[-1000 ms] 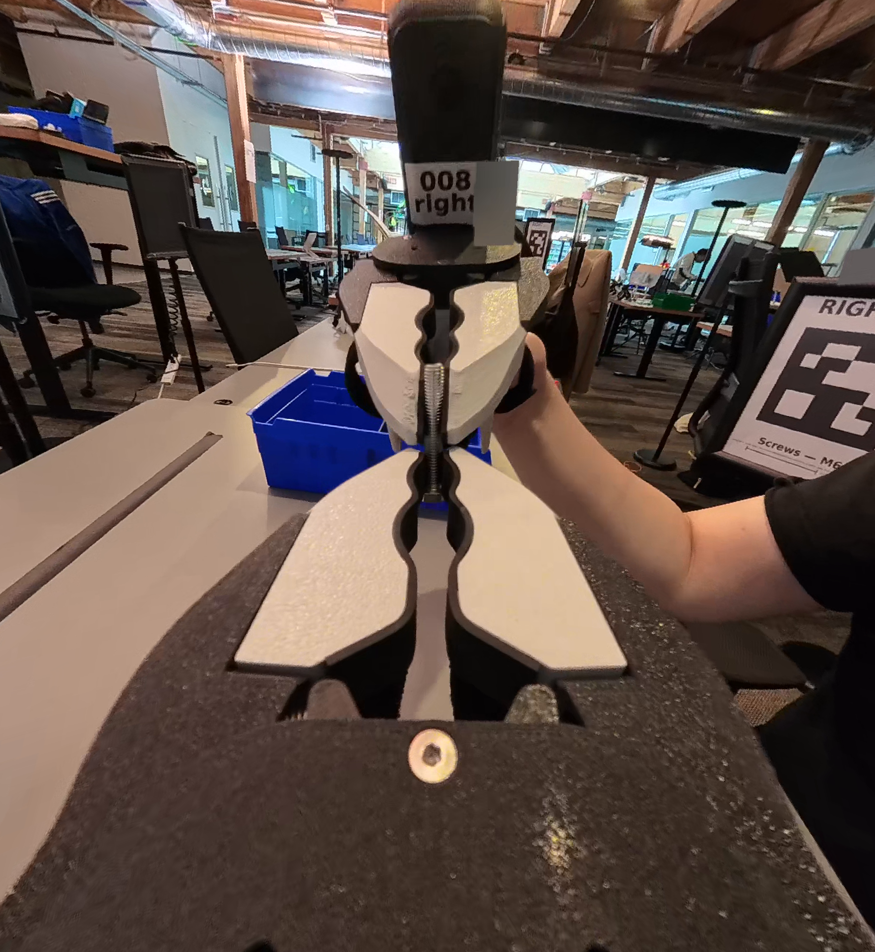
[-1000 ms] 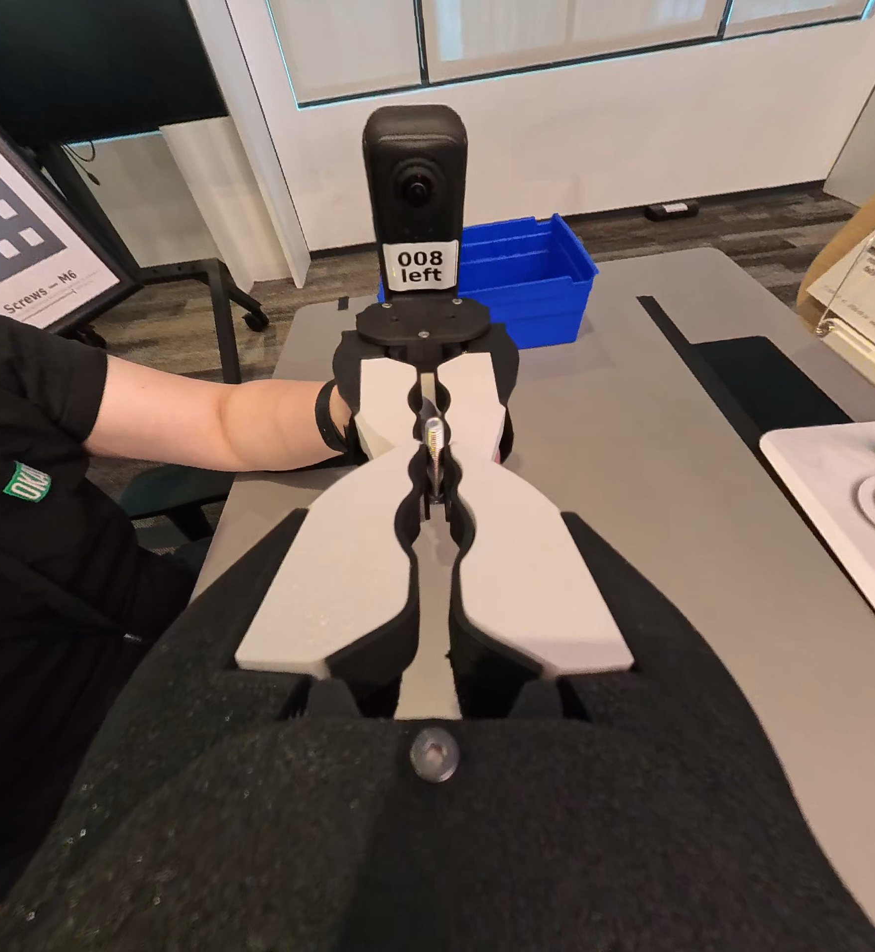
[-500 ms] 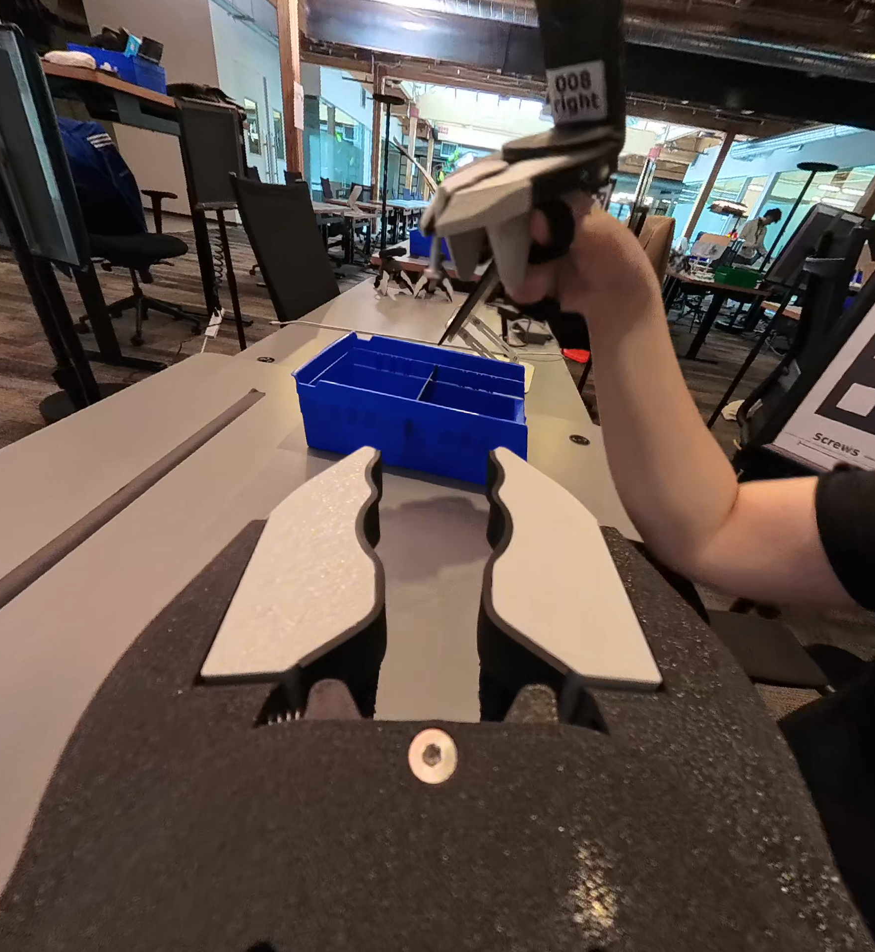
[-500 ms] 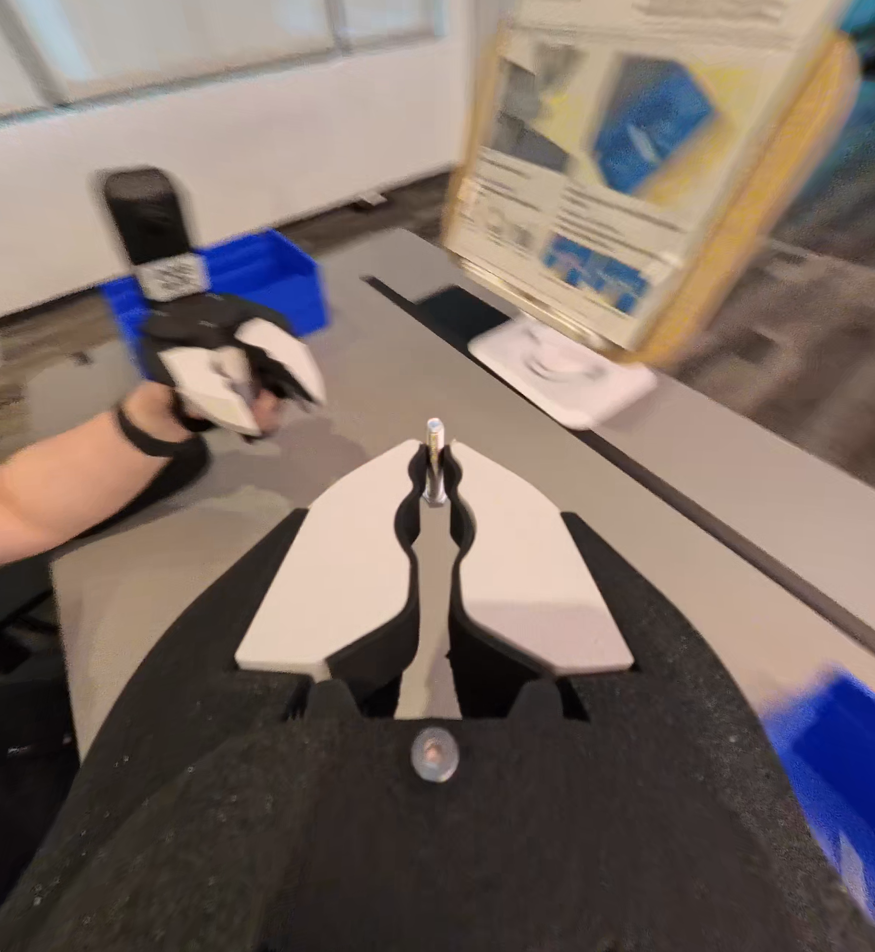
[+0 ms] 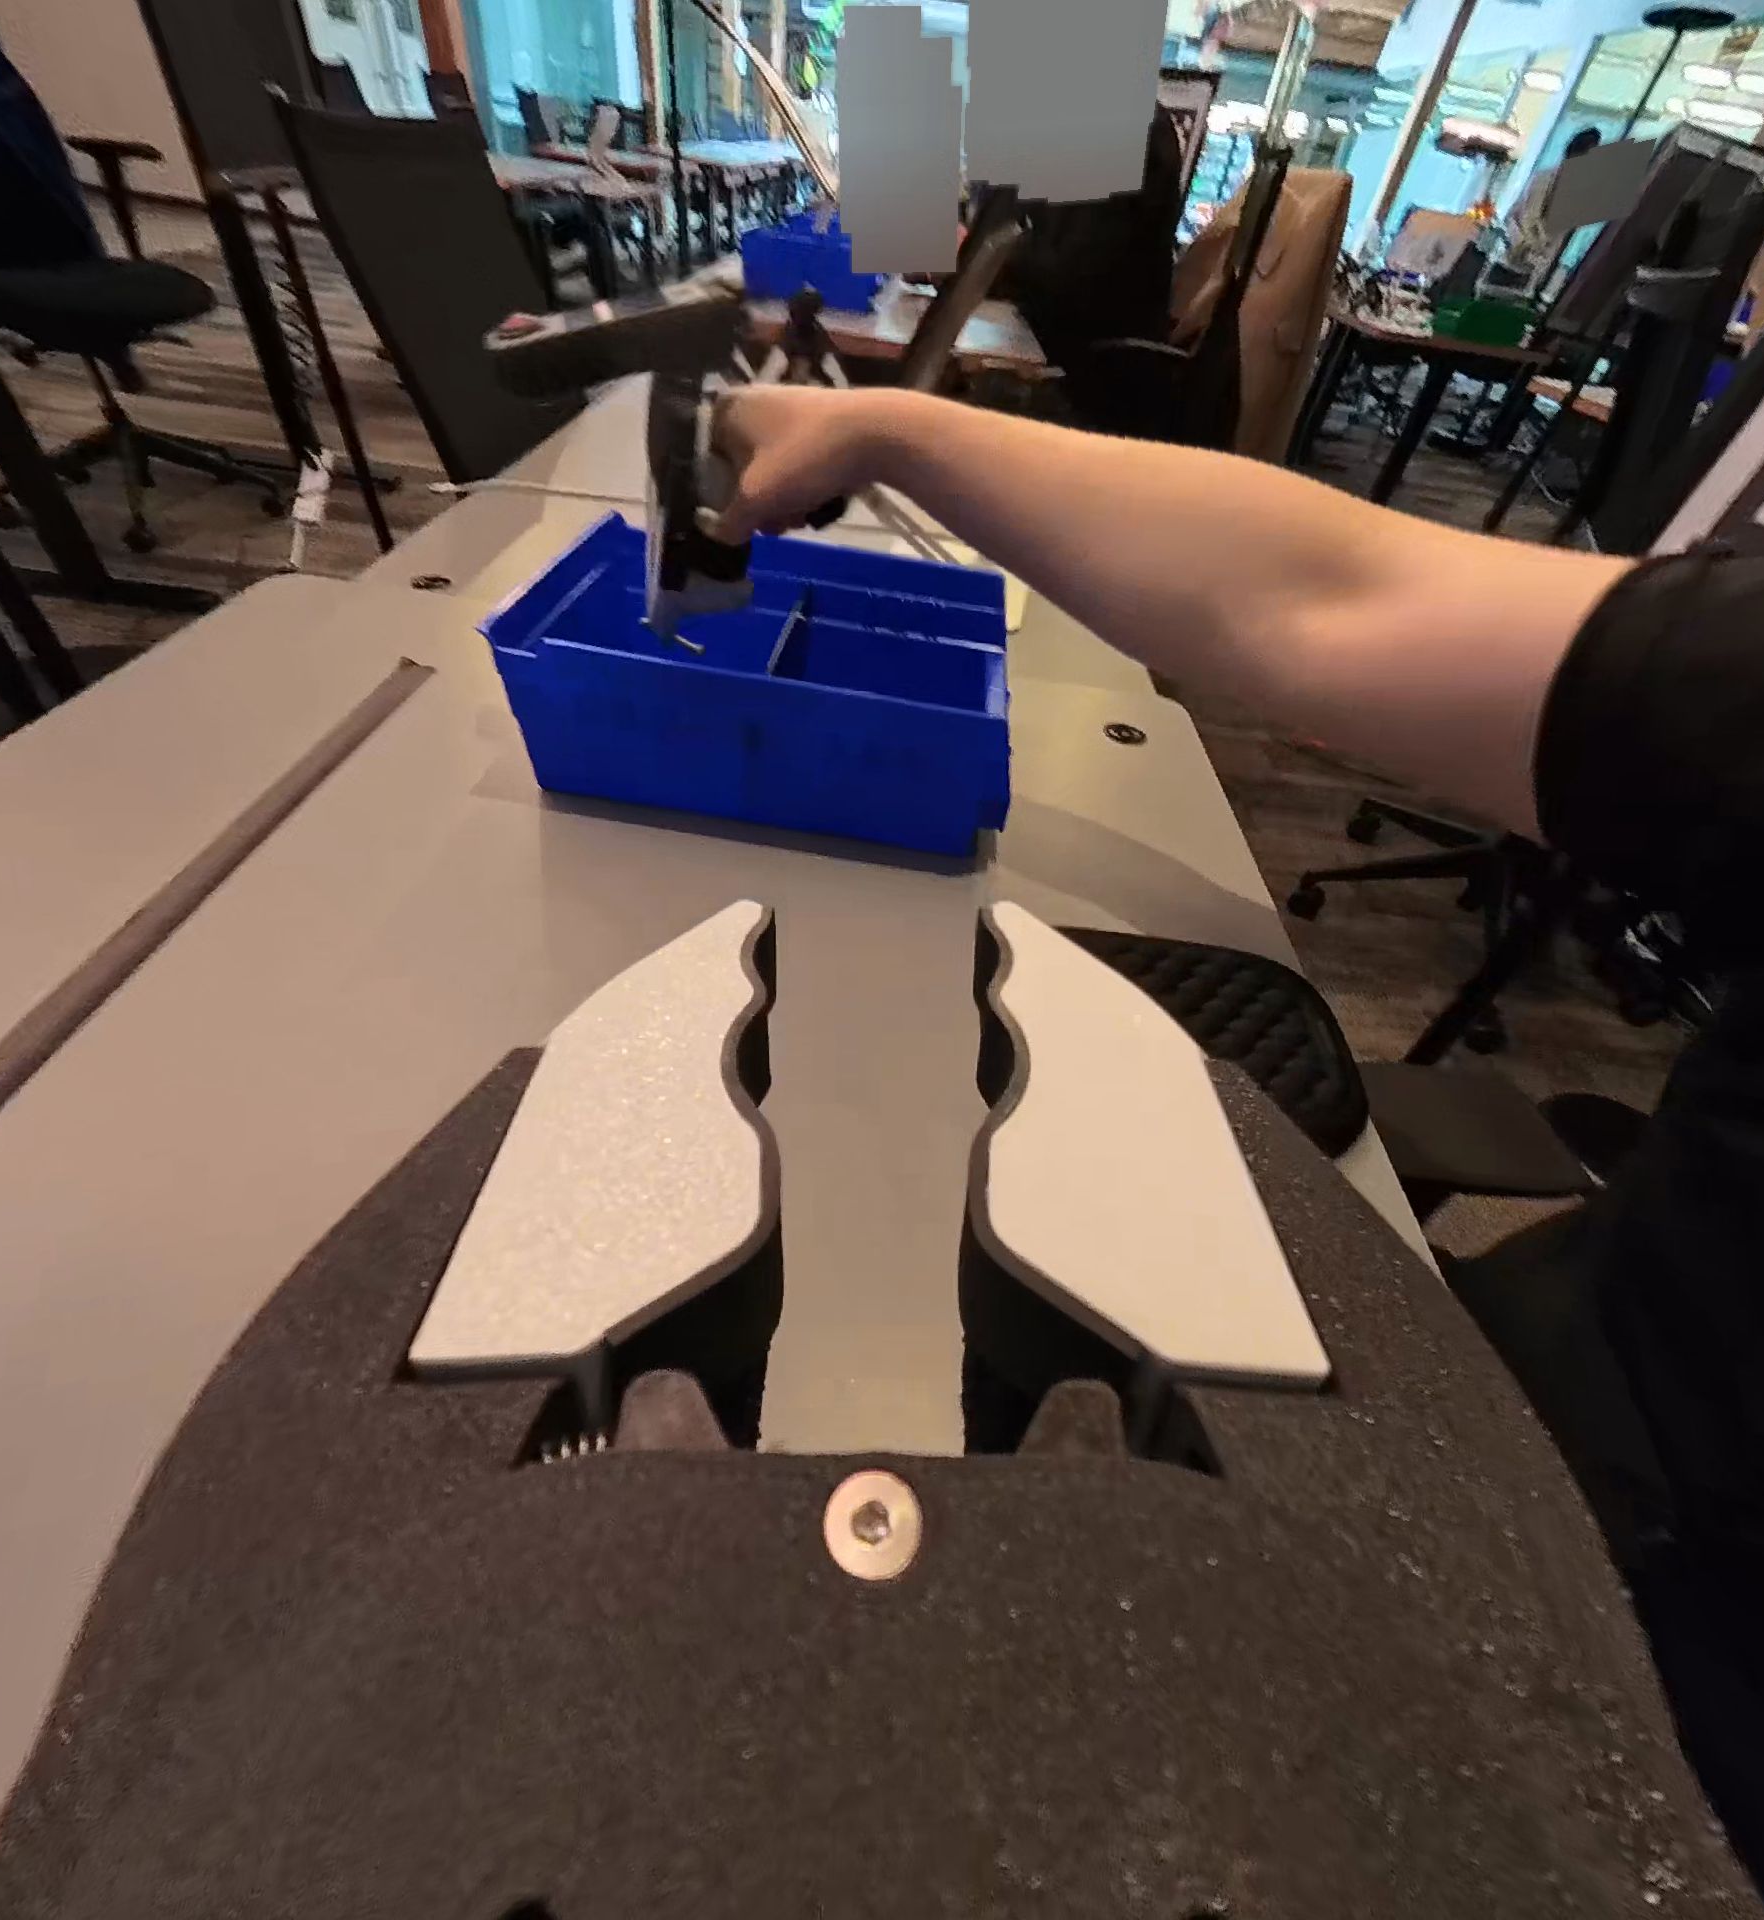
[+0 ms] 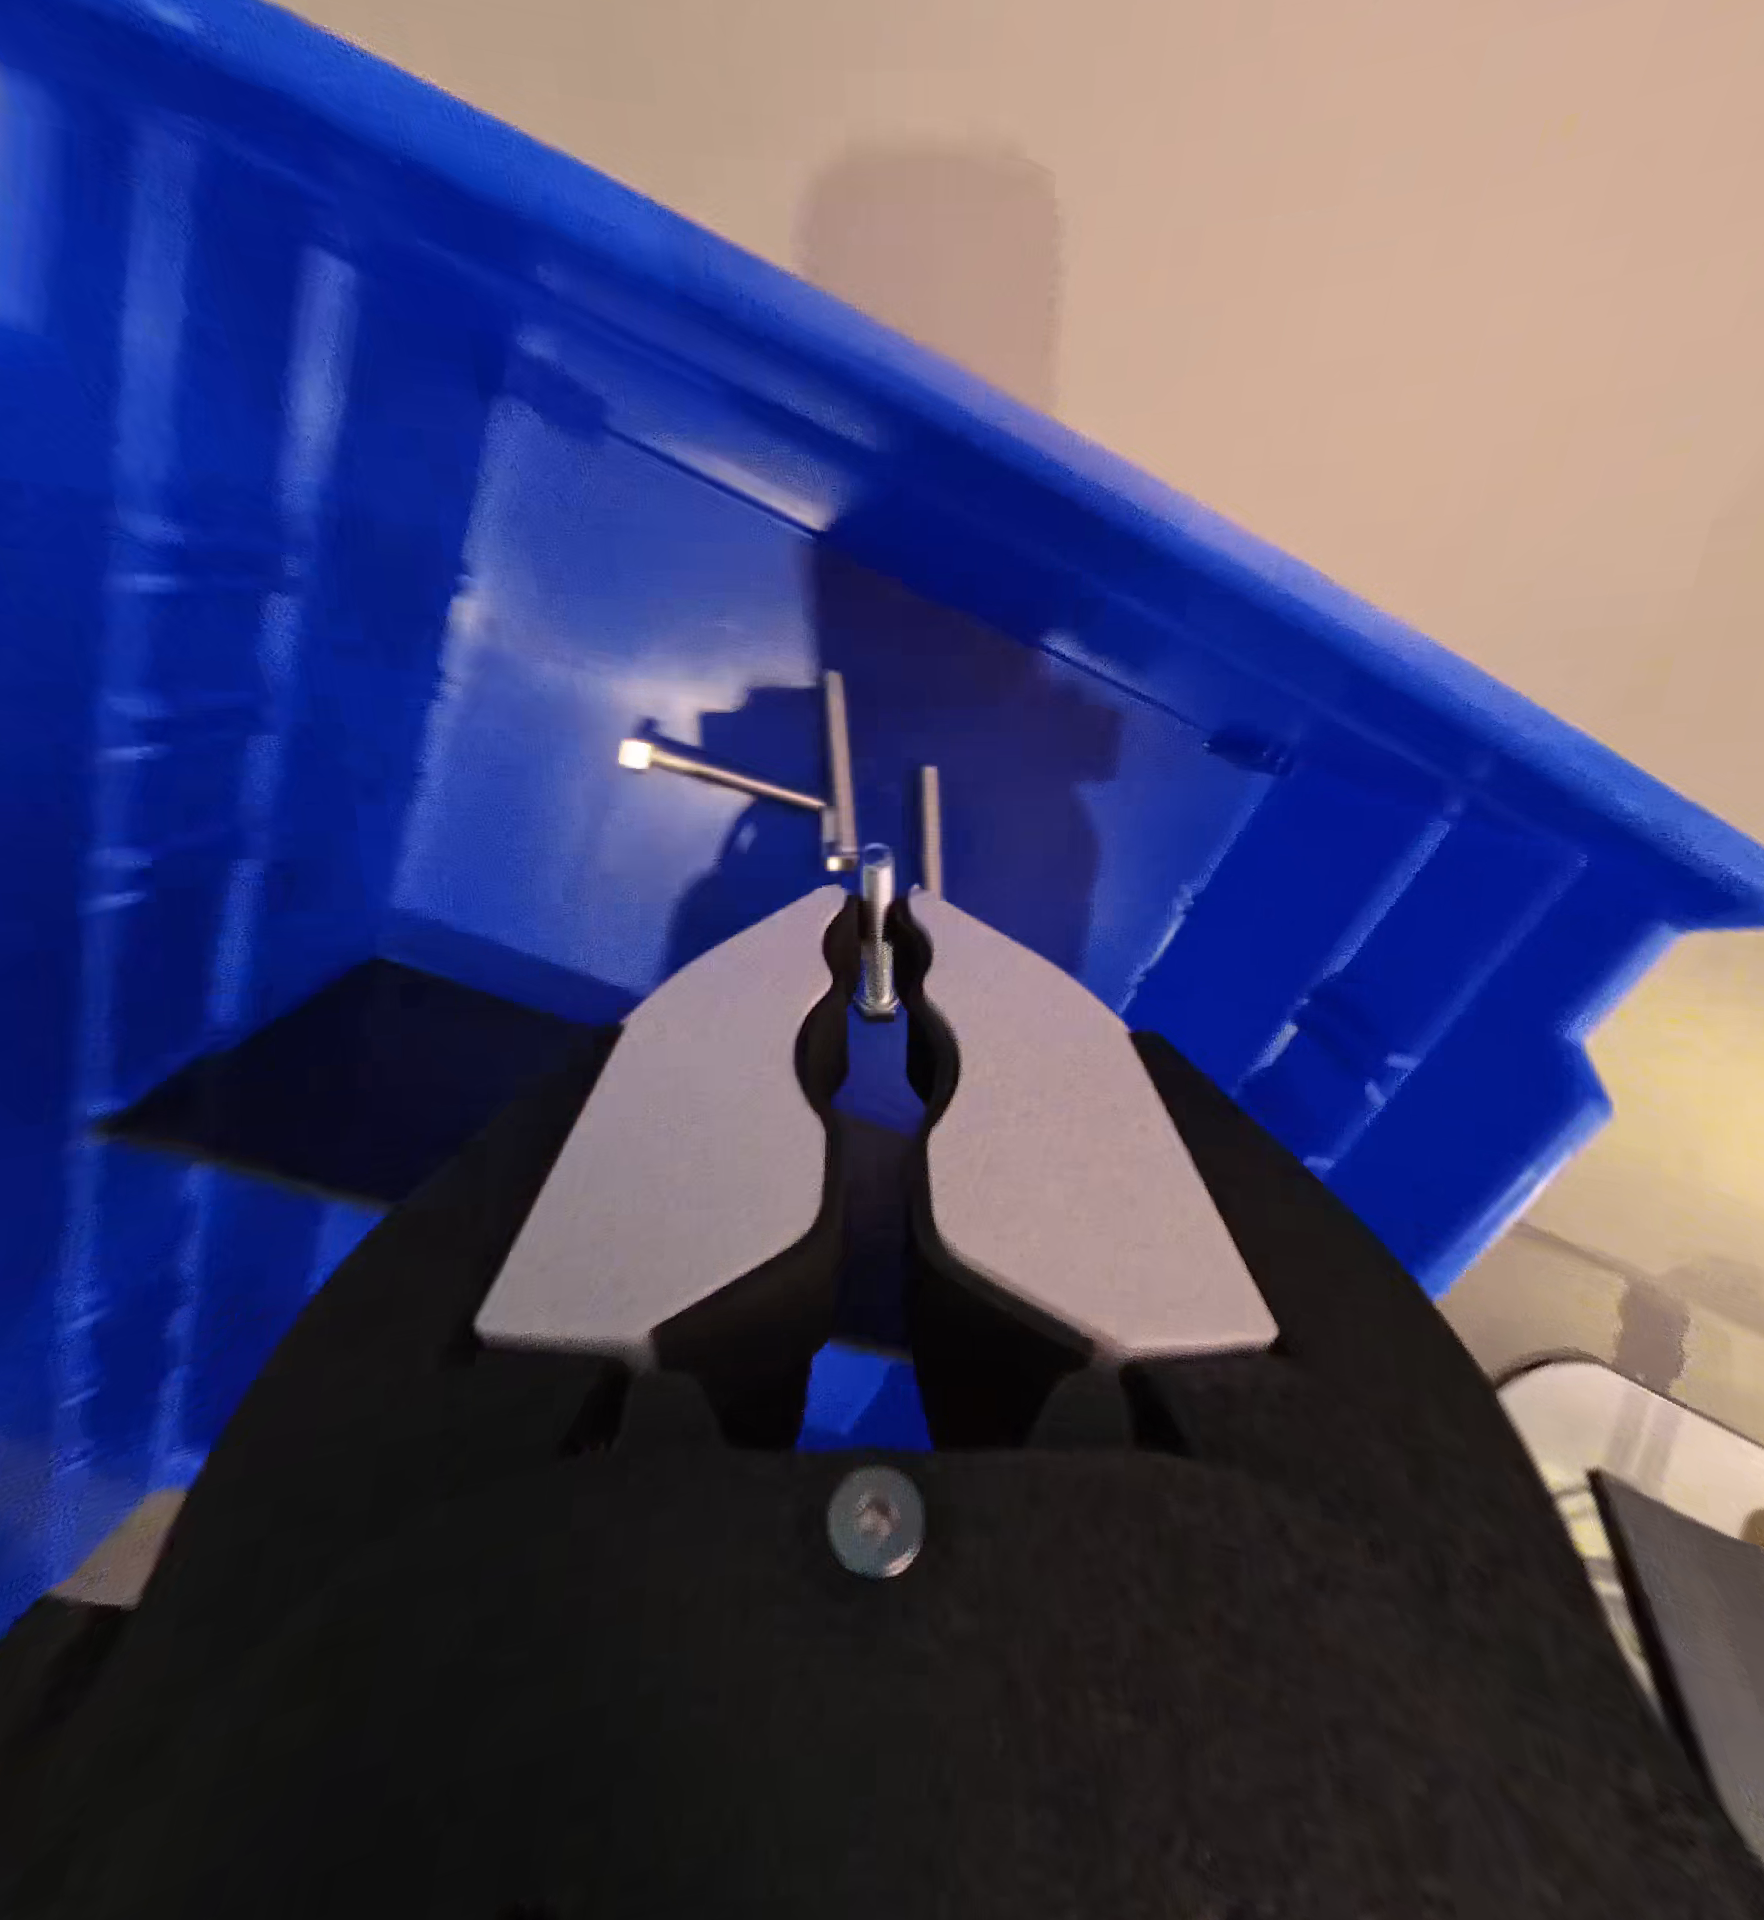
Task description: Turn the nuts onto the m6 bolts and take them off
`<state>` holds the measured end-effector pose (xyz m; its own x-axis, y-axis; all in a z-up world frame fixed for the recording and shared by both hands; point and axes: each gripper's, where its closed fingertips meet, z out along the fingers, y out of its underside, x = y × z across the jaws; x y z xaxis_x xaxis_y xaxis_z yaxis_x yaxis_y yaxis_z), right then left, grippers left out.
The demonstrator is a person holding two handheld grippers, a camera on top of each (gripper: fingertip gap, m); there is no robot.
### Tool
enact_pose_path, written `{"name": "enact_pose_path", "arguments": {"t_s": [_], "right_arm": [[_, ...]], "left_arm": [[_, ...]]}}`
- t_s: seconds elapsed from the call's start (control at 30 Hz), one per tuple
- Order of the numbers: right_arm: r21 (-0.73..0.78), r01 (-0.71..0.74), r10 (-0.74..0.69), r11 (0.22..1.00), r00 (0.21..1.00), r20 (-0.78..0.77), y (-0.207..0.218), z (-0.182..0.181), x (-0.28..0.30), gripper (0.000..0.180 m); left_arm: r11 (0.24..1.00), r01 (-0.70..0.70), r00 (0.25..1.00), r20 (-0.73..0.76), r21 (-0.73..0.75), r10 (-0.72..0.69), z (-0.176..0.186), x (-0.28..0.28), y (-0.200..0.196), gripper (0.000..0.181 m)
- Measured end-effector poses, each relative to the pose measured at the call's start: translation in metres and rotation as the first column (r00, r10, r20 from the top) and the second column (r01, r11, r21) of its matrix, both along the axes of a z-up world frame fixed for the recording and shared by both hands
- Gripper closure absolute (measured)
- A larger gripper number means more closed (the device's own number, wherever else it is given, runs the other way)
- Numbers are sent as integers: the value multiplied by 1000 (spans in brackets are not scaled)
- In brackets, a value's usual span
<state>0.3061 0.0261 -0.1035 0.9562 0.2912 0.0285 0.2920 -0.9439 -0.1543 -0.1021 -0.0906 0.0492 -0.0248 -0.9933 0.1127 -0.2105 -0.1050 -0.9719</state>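
My right gripper (image 6: 873, 914) is shut on a silver bolt (image 6: 875, 940) and points down into a compartment of the blue bin (image 6: 1117, 499). Three loose bolts (image 6: 836, 769) lie on the bin floor just beyond its tip. In the left wrist view the right gripper (image 5: 675, 613) hangs tip-down inside the bin's (image 5: 753, 743) left compartment, the bolt (image 5: 689, 644) sticking out below it. My left gripper (image 5: 873, 925) is open and empty above the grey table (image 5: 234, 935), short of the bin. No nut is visible.
A divider (image 5: 790, 644) splits the bin into compartments. A dark groove (image 5: 234, 821) runs along the table to the left. A person's bare arm (image 5: 1221, 582) reaches across from the right. Office chairs (image 5: 1273, 1029) and desks stand beyond the table edge.
The two grippers parted. My left gripper opened and drew back empty. My right gripper swung up, then down into the blue bin, still holding the bolt.
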Motion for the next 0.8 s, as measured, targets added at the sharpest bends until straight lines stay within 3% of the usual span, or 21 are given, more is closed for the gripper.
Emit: {"name": "enact_pose_path", "arguments": {"t_s": [0.1,0.27,0.53,0.7,0.8], "right_arm": [[-71,1,5,997,996,89,1,-24,23,174],[-124,-37,51,992,993,107,4,-40,34,174],[-148,-37,43,988,998,35,5,-52,30,168],[51,-89,86,995,995,41,15,-22,24,158],[252,-142,103,957,982,160,14,20,22,157]], "left_arm": [[1000,6,999,-47,27,-5,-7,1,-2,145],[998,0,998,-70,60,4,-10,1,2,145],[1000,-14,998,-55,14,15,-14,-1,13,145],[999,-39,999,-26,-13,38,-9,-6,20,145],[997,-73,996,-43,11,73,-7,-10,24,145]]}}
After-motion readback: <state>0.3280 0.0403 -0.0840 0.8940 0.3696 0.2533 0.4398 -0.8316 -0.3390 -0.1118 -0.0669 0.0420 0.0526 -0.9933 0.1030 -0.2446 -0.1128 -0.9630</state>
